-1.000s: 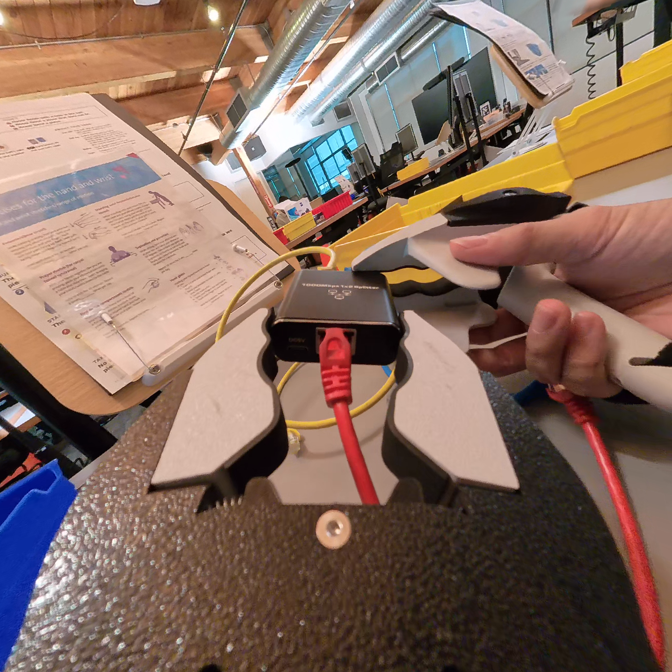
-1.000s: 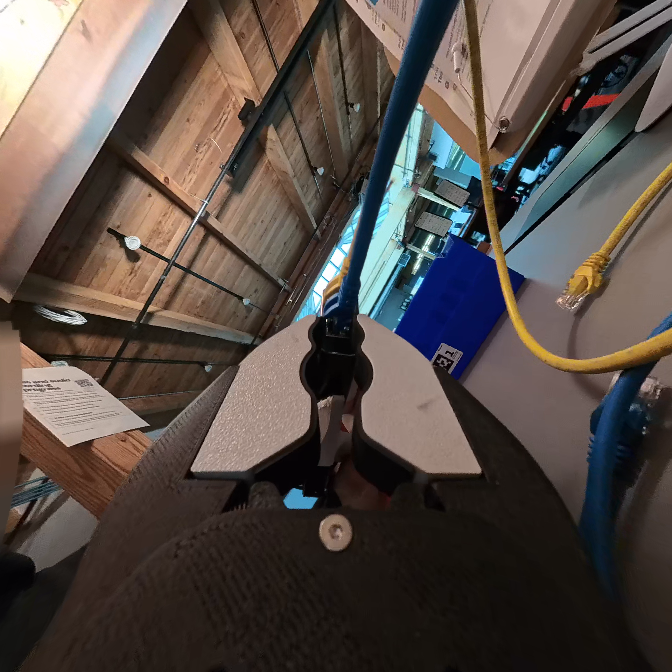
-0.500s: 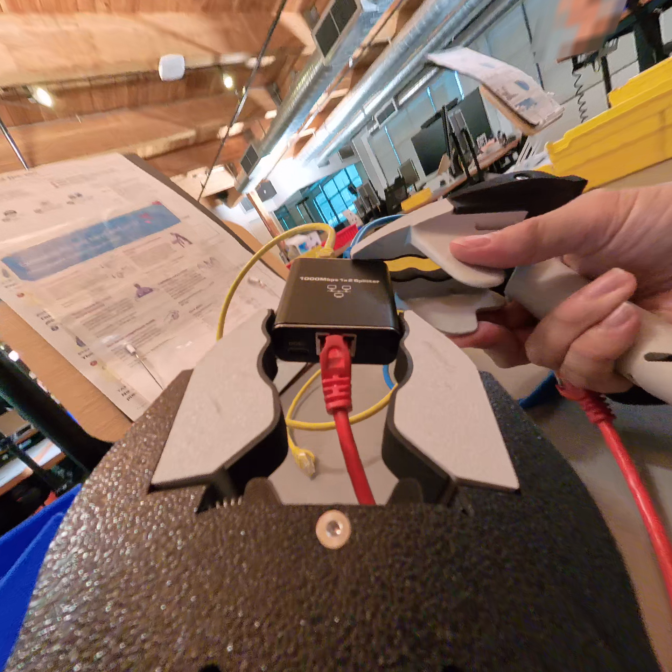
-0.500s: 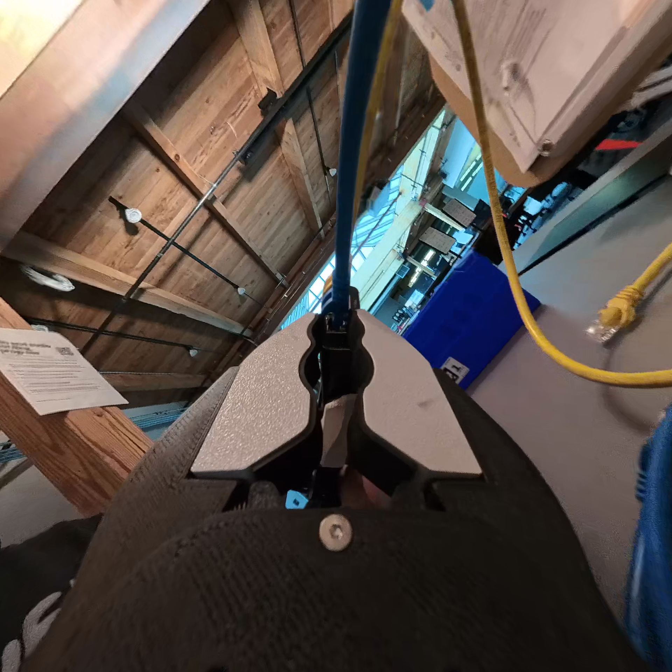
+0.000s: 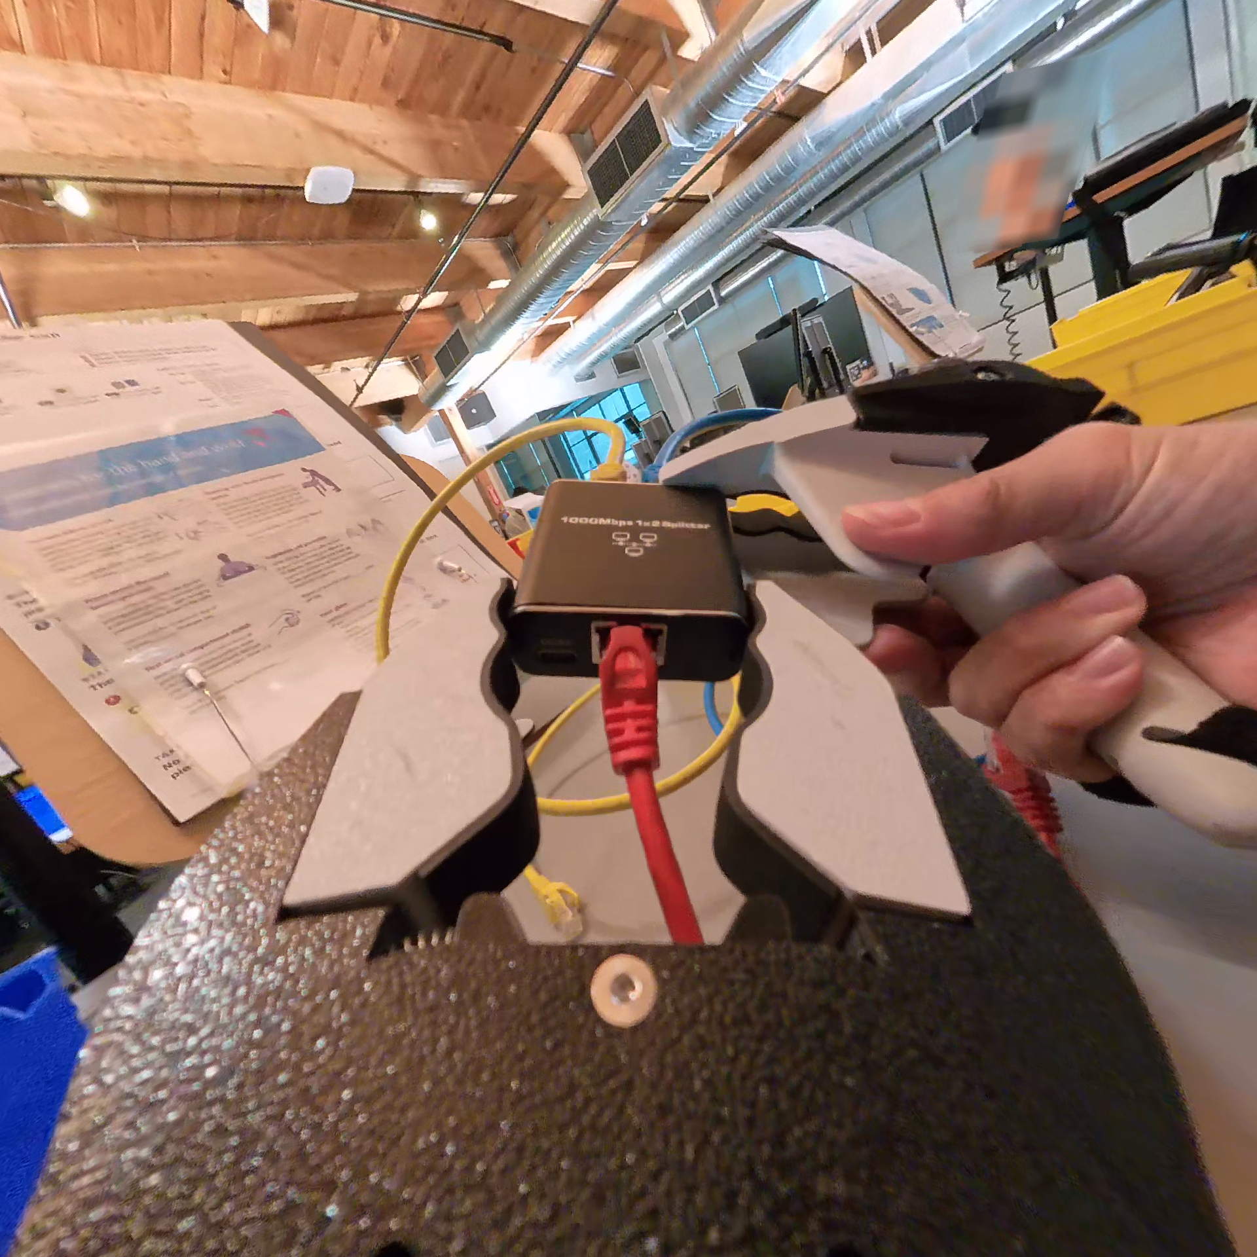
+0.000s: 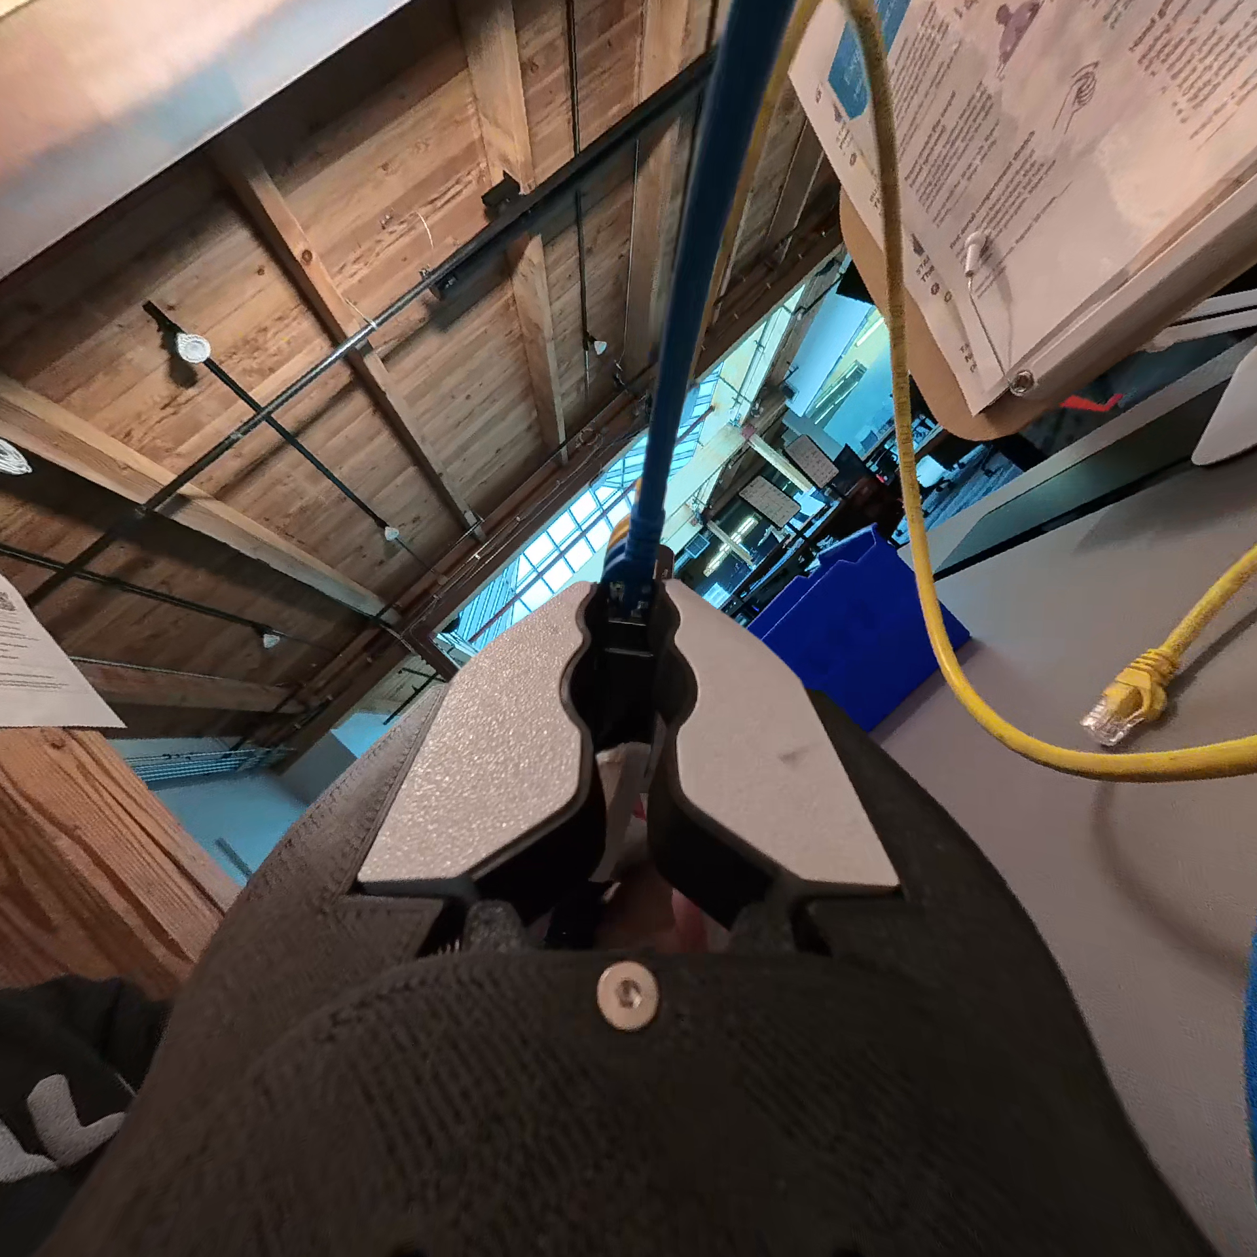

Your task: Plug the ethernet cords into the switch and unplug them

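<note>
Small black box-shaped switch [image 5: 629, 578] clamped in my left gripper [image 5: 629, 653] — red ethernet cord [image 5: 639, 748] plugged into its near port.

A yellow cord [image 5: 408, 585] and a blue cord [image 5: 687, 442] enter its far side. Since a second ago the switch has tilted, showing more of its top. It sits between my left fingertips, lifted off the grey table [image 6: 1088, 850]. My right gripper [image 6: 629, 612], in a hand [image 5: 1088, 578], is clenched on the blue cord's plug — its other side.
</note>
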Action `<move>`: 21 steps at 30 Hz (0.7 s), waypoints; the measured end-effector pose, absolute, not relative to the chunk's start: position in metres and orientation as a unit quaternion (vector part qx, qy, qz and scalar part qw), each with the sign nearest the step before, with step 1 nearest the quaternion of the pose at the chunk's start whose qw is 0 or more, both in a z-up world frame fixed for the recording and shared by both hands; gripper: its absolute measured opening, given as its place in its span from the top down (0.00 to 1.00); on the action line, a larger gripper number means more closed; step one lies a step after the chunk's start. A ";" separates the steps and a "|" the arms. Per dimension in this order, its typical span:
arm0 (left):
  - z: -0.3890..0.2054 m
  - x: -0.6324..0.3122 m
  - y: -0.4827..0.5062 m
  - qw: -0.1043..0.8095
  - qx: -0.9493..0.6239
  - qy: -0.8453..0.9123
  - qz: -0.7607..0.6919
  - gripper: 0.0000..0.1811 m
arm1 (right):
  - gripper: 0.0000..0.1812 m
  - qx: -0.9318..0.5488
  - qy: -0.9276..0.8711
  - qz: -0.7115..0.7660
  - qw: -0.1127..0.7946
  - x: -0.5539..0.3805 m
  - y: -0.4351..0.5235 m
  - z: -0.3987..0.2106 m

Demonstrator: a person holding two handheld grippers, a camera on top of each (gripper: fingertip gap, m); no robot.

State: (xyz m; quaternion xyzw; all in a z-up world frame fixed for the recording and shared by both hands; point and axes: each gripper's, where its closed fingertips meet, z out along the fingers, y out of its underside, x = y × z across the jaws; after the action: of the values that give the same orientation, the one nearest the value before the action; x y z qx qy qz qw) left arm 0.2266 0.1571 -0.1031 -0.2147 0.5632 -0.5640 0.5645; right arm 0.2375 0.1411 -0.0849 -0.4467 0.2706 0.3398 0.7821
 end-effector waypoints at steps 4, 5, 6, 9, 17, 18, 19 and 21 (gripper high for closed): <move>-0.107 0.229 0.158 0.549 -0.230 0.568 -0.569 0.66 | 0.93 -0.448 0.284 0.337 0.778 0.242 0.142 -0.090; -0.107 0.229 0.157 0.544 -0.230 0.567 -0.574 0.65 | 0.93 -0.453 0.280 0.333 0.778 0.242 0.142 -0.090; -0.107 0.229 0.157 0.538 -0.231 0.569 -0.577 0.66 | 0.93 -0.462 0.276 0.326 0.777 0.241 0.141 -0.090; -0.105 0.228 0.156 0.547 -0.224 0.570 -0.571 0.66 | 0.93 -0.477 0.263 0.312 0.778 0.240 0.140 -0.088; -0.099 0.226 0.162 0.496 -0.247 0.533 -0.639 0.65 | 0.93 -0.535 0.222 0.232 0.781 0.235 0.148 -0.077; -0.100 0.227 0.162 0.487 -0.253 0.533 -0.644 0.65 | 0.93 -0.545 0.221 0.216 0.779 0.236 0.149 -0.077; -0.099 0.227 0.163 0.495 -0.252 0.535 -0.637 0.65 | 0.93 -0.550 0.216 0.211 0.778 0.236 0.149 -0.077; -0.095 0.225 0.164 0.546 -0.237 0.544 -0.591 0.66 | 0.93 -0.534 0.215 0.231 0.785 0.236 0.150 -0.074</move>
State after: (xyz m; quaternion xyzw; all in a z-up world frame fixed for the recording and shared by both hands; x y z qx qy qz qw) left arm 0.2254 0.1642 -0.0950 -0.2373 0.5438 -0.5912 0.5463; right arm 0.2356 0.1496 -0.0739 -0.5337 0.2147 0.2315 0.7845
